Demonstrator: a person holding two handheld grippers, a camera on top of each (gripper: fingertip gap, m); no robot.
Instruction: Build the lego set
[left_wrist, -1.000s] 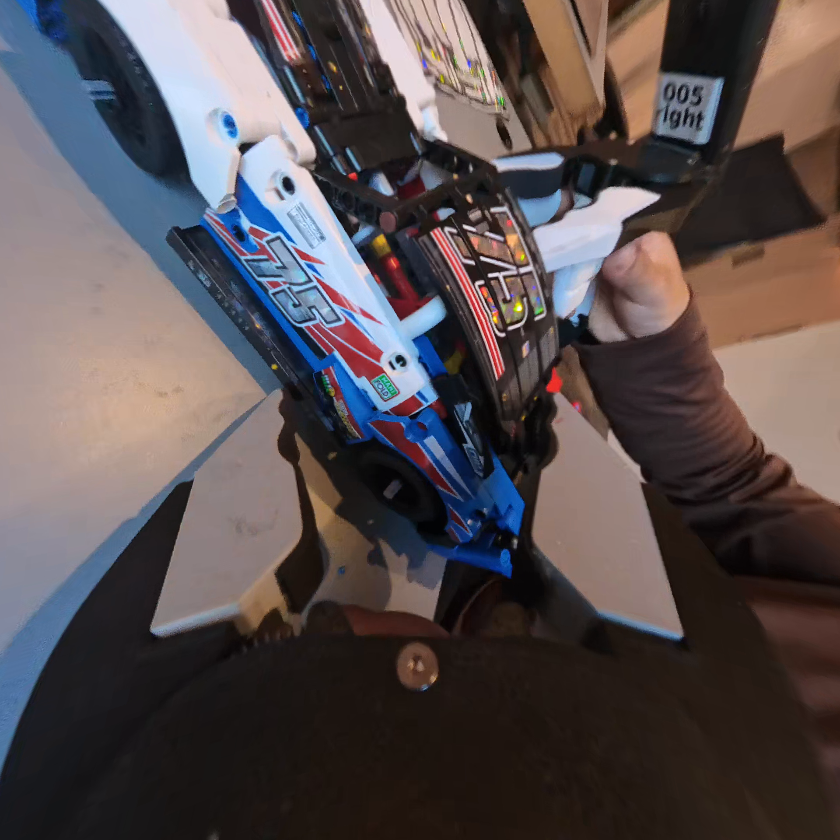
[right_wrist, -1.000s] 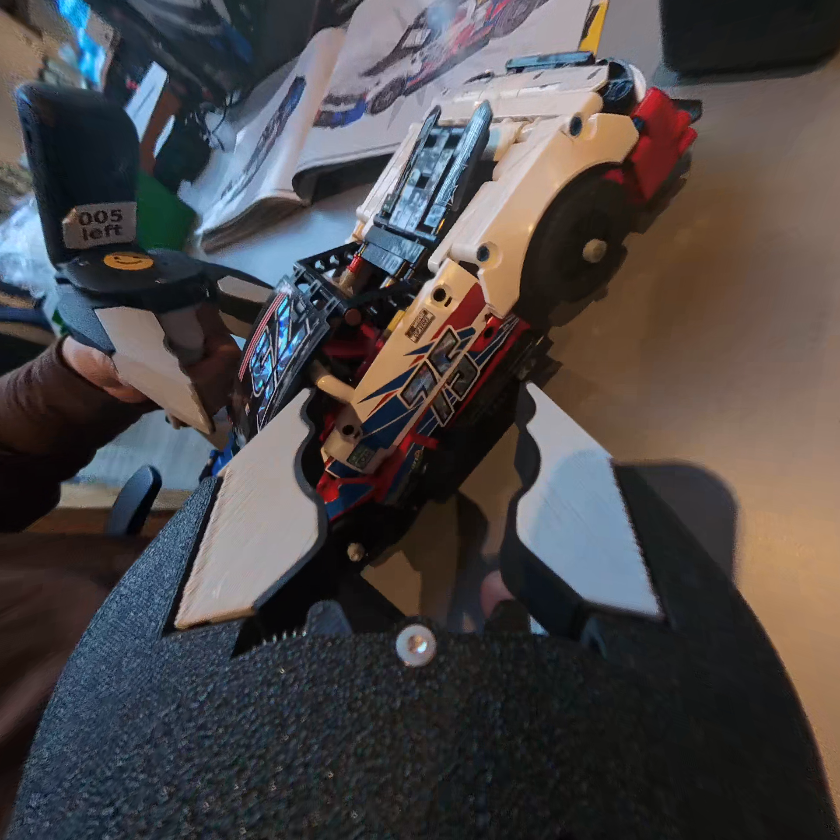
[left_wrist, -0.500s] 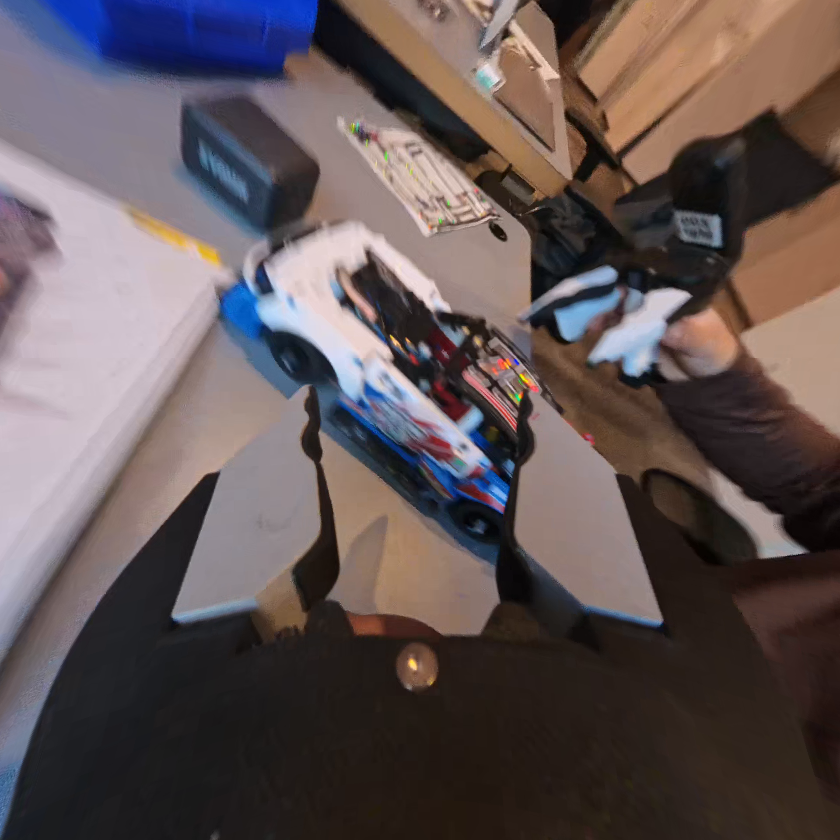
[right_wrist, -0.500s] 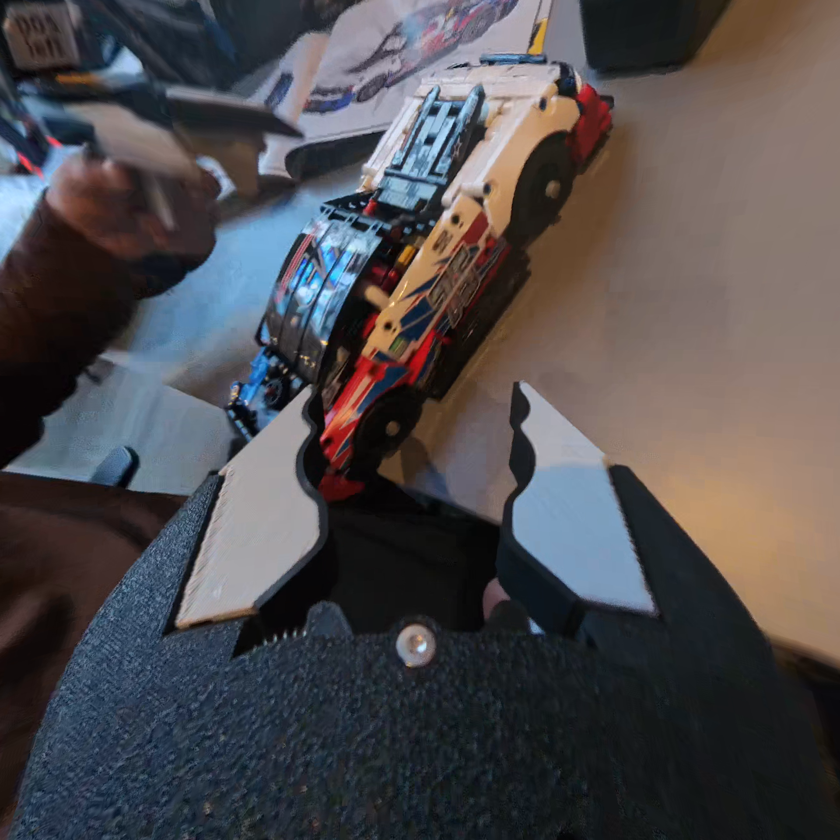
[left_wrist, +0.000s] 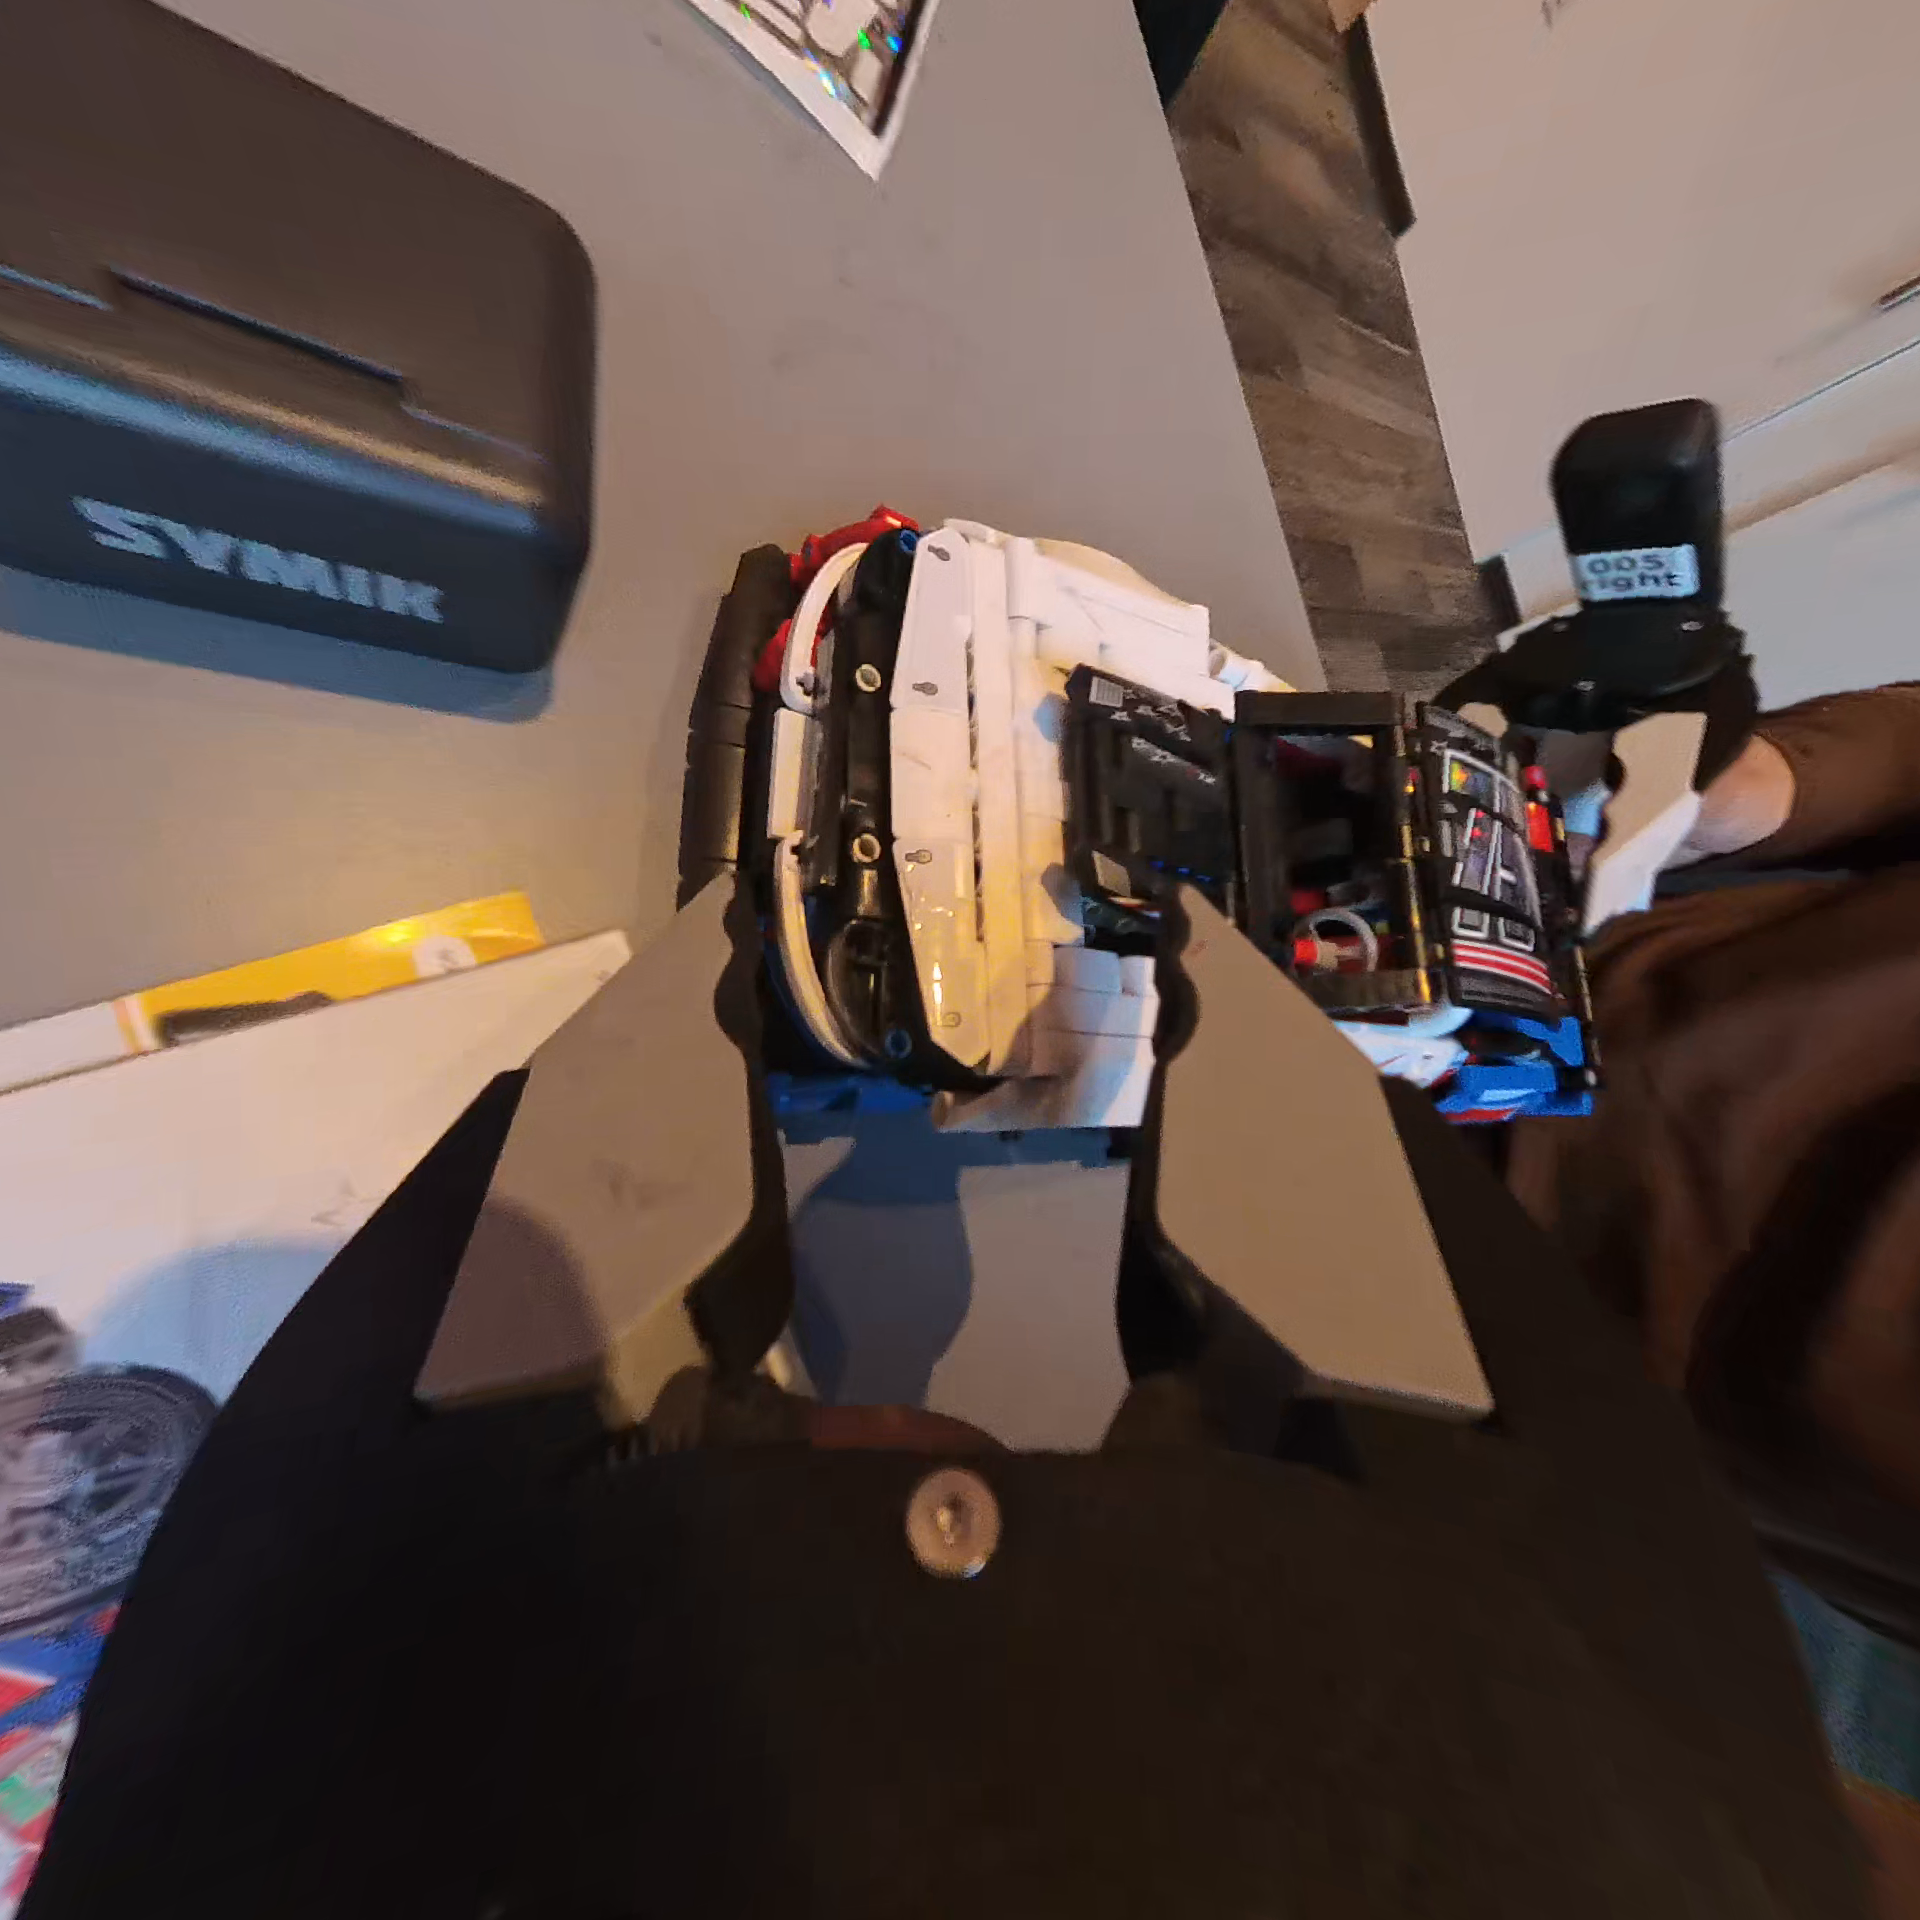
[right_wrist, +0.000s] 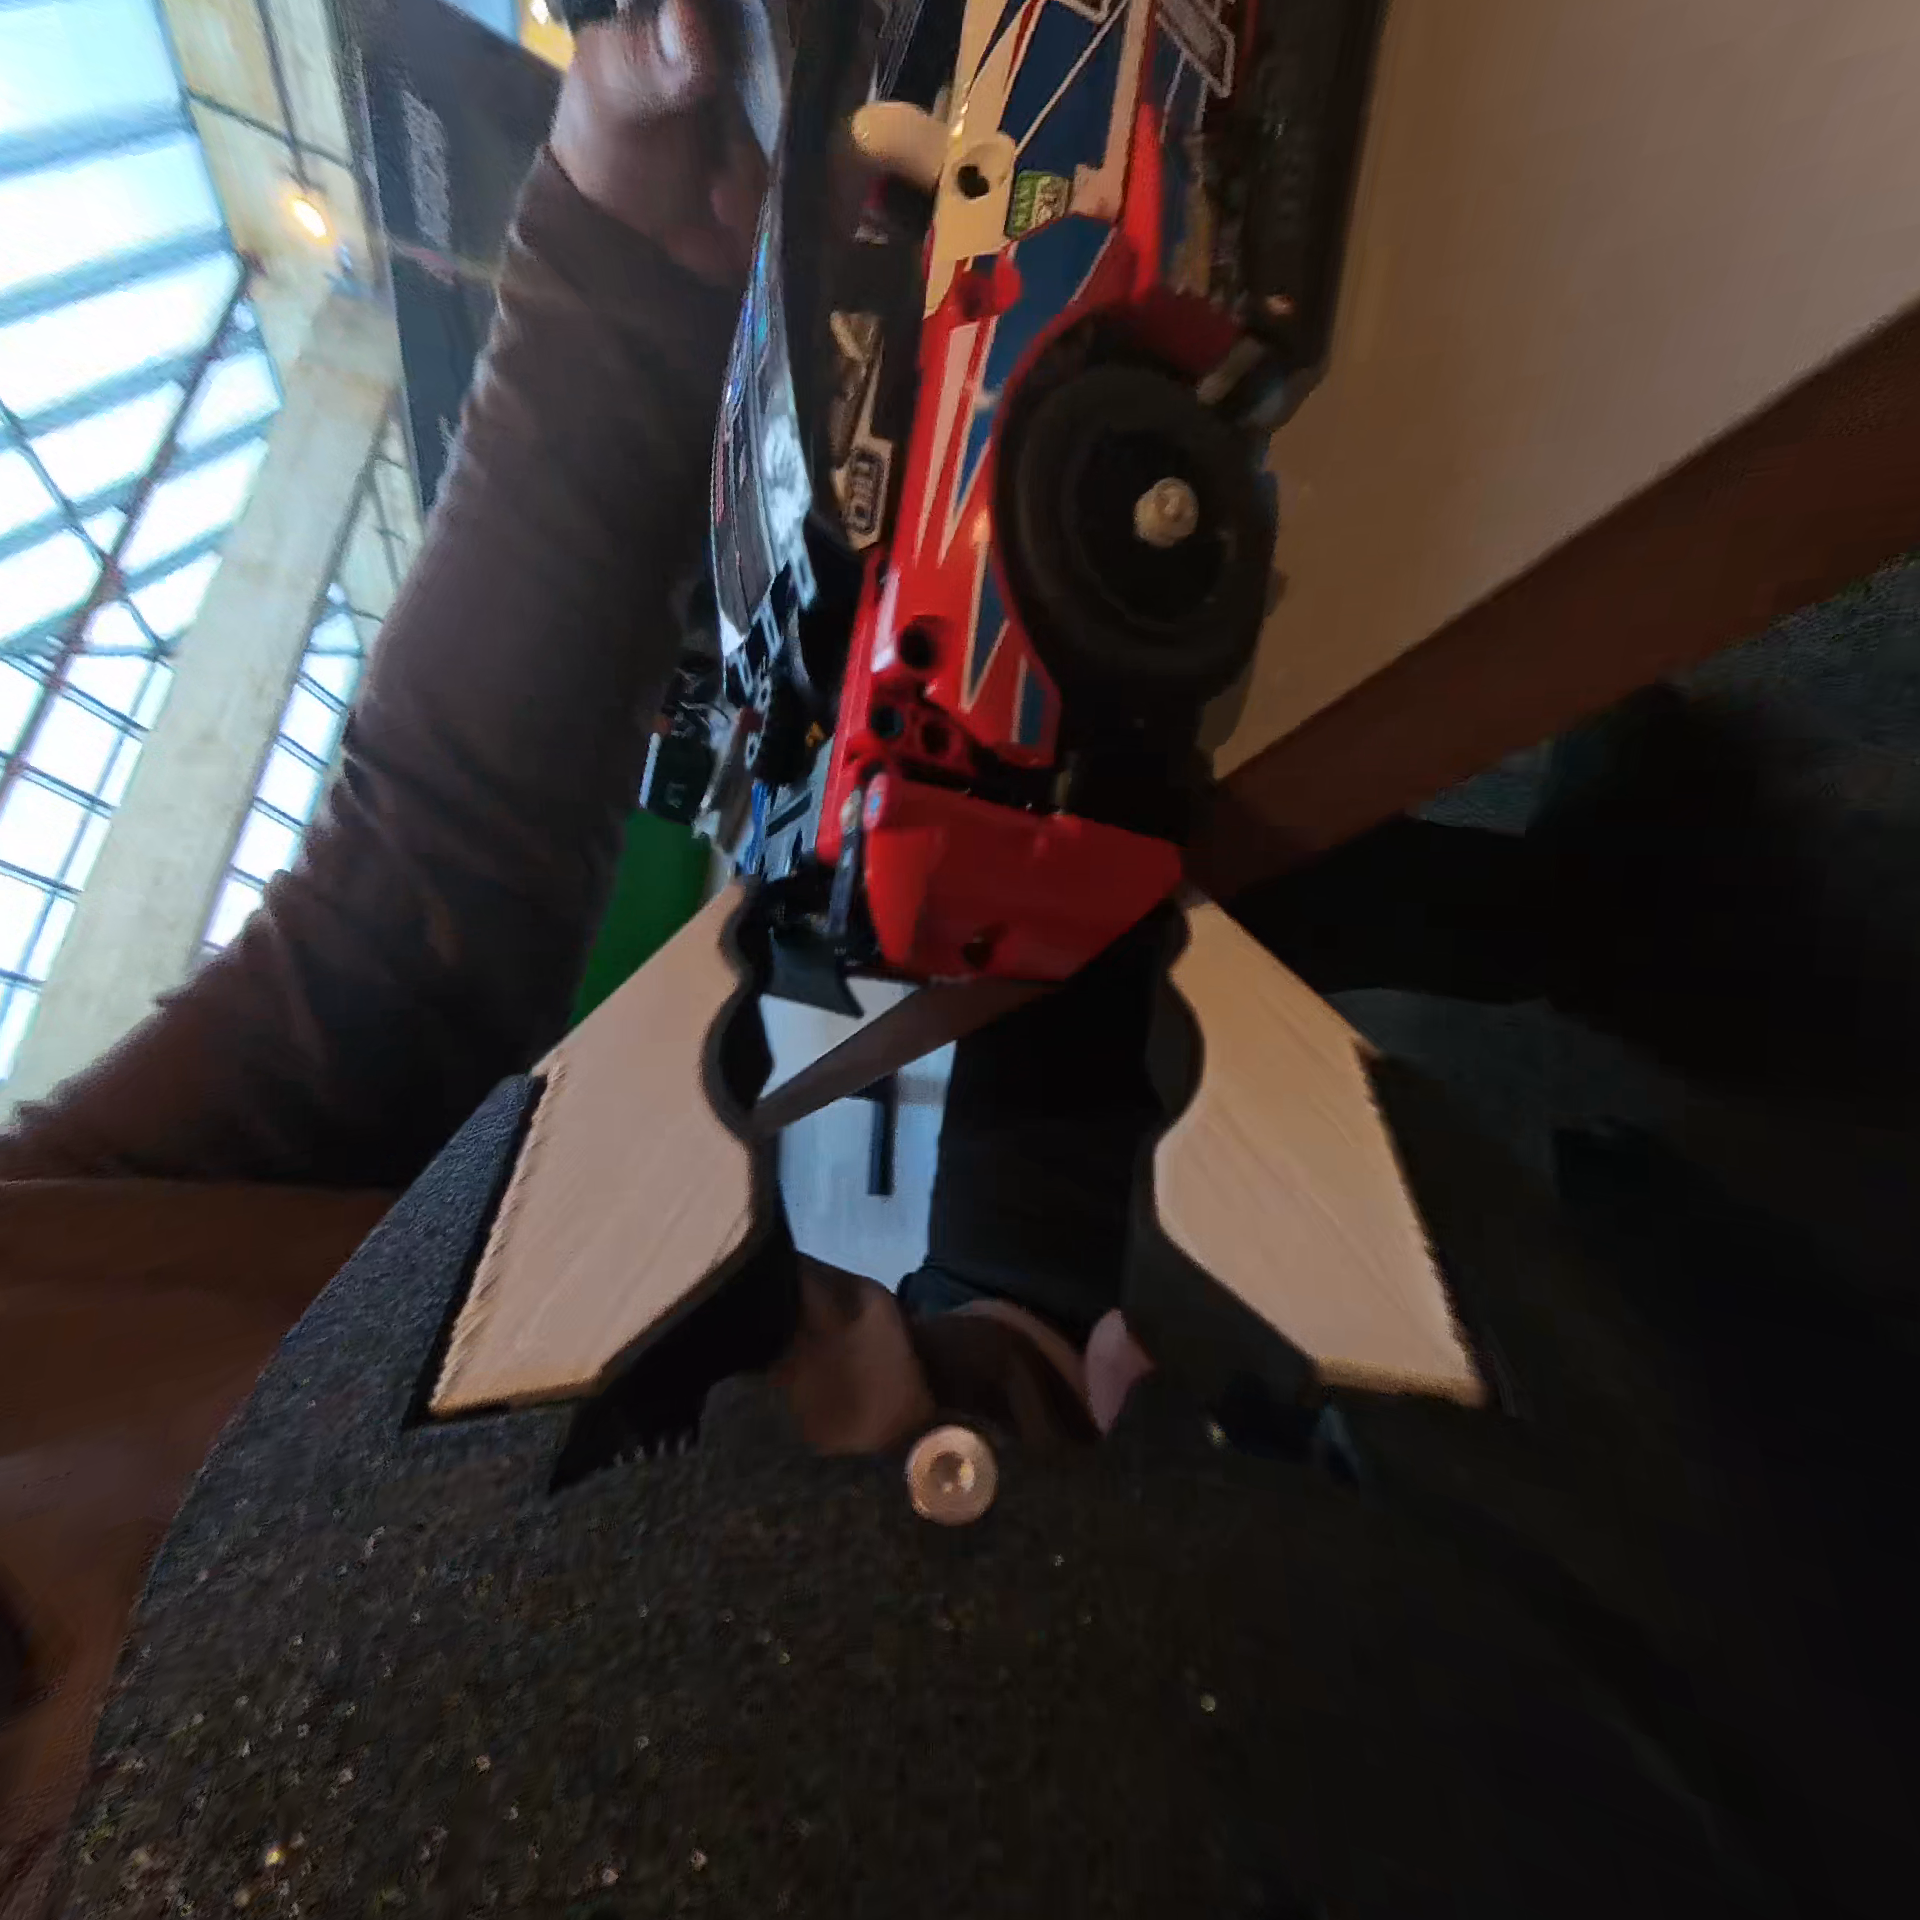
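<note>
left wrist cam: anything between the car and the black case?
Nothing. In the left wrist view only bare grey table separates the lego car from the black case. The yellow-edged booklet lies off to the side, outside that stretch.

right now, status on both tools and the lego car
Left tool open at the lego car's white end. Right tool open at its red end. Black case and instruction booklet lie nearby, not blocking.
</note>
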